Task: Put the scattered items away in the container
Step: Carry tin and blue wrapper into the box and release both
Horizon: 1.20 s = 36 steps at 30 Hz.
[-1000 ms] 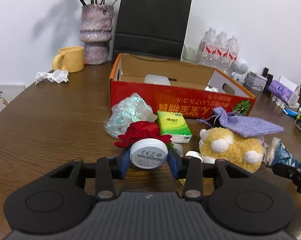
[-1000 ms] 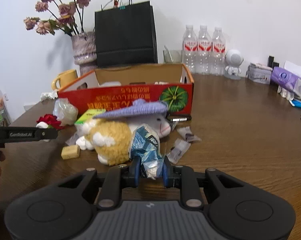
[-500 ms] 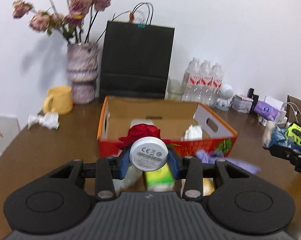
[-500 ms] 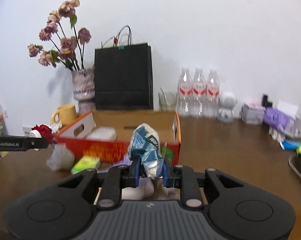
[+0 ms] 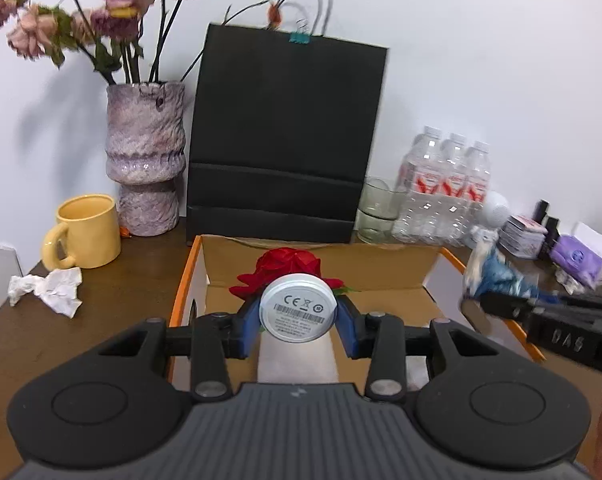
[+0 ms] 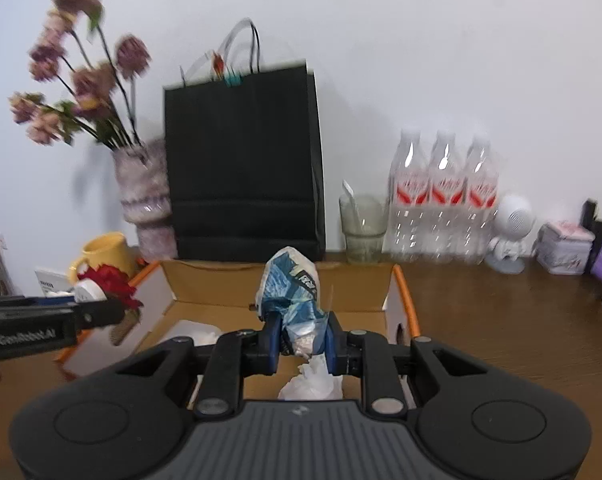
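My left gripper (image 5: 299, 322) is shut on a red rose with a round white base (image 5: 297, 312) and holds it above the open cardboard box (image 5: 321, 258). My right gripper (image 6: 299, 338) is shut on a crumpled blue and white wrapper (image 6: 291, 292) and holds it above the same box (image 6: 279, 292). The rose (image 6: 109, 284) and the left gripper (image 6: 101, 312) show at the left of the right wrist view. The wrapper (image 5: 493, 276) shows at the right of the left wrist view. White crumpled paper (image 6: 313, 380) lies inside the box.
Behind the box stand a black paper bag (image 5: 285, 140), a purple vase (image 5: 145, 160) with dried flowers, a yellow mug (image 5: 85, 232), a glass (image 5: 377, 210) and water bottles (image 5: 445, 192). Crumpled tissue (image 5: 49, 290) lies at the left. Small boxes (image 6: 565, 248) sit at the right.
Both grippers lifted their items off the table and moved forward over the box. The plush toy, tissue pack and other items on the table dropped out of view.
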Motion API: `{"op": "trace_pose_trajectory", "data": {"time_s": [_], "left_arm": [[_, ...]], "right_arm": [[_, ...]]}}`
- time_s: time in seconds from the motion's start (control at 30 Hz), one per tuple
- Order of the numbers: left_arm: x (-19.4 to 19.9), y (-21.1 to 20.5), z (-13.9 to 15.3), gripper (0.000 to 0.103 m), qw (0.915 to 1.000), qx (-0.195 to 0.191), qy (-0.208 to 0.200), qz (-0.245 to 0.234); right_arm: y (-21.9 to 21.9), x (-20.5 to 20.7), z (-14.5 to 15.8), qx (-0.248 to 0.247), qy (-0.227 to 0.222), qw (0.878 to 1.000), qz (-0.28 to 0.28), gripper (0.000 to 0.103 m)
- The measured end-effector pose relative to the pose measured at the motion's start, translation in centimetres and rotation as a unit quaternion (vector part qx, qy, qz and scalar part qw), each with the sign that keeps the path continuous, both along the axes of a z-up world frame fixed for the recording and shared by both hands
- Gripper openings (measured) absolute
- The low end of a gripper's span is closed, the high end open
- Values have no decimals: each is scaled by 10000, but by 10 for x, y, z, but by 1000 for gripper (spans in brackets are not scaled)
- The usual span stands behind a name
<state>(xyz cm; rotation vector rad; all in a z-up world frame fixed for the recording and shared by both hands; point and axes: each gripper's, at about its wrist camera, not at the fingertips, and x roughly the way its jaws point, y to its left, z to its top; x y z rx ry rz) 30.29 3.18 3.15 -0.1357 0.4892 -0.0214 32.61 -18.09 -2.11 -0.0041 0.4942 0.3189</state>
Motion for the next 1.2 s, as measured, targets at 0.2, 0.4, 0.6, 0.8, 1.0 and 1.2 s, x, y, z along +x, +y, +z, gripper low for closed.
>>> {"op": "trace_pose_trajectory", "data": {"time_s": [0.2, 0.4, 0.6, 0.8, 1.0, 1.2], "left_arm": [[33, 12, -23, 41, 9985, 153, 503, 124], [43, 16, -38, 41, 9956, 225, 876, 245], [39, 12, -33, 70, 9960, 335, 790, 239], [28, 6, -18, 103, 9977, 442, 395, 317], [24, -5, -13, 103, 9963, 748, 308, 307], [6, -2, 0, 103, 9975, 628, 153, 282]], "right_arm": [[13, 47, -29, -264, 643, 9975, 135, 20], [18, 58, -48, -401, 1074, 9932, 211, 24], [20, 53, -47, -451, 993, 9937, 243, 58], [17, 49, -36, -415, 846, 9953, 219, 91], [19, 46, -32, -501, 826, 9951, 210, 91], [10, 31, -15, -364, 667, 9970, 157, 91]]}}
